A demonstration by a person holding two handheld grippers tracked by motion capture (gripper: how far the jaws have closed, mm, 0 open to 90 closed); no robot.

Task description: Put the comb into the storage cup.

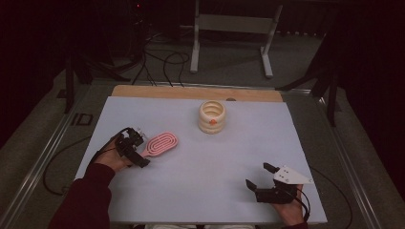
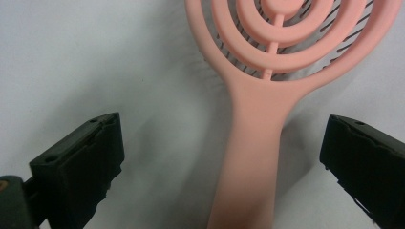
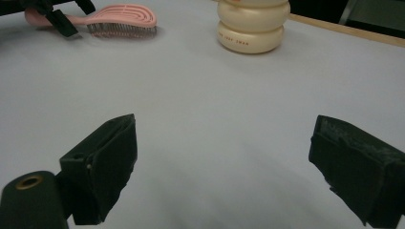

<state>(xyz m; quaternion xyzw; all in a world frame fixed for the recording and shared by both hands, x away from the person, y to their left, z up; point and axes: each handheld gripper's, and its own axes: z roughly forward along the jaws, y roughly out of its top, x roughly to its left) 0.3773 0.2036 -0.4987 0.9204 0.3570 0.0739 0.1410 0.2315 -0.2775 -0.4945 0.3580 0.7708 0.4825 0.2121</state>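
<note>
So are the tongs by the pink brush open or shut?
Open: the left tongs stand wide apart either side of the brush handle, not touching it.

Right gripper gapes over white table; pink brush, cream ribbed container far off

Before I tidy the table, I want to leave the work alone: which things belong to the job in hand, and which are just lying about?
In the job:
- pink plastic hairbrush with ringed open head, handle between the open jaws
- left gripper, astride that handle

Lying about:
- cream ribbed round container, far side of the white table sheet
- right gripper, open, over bare sheet
</note>
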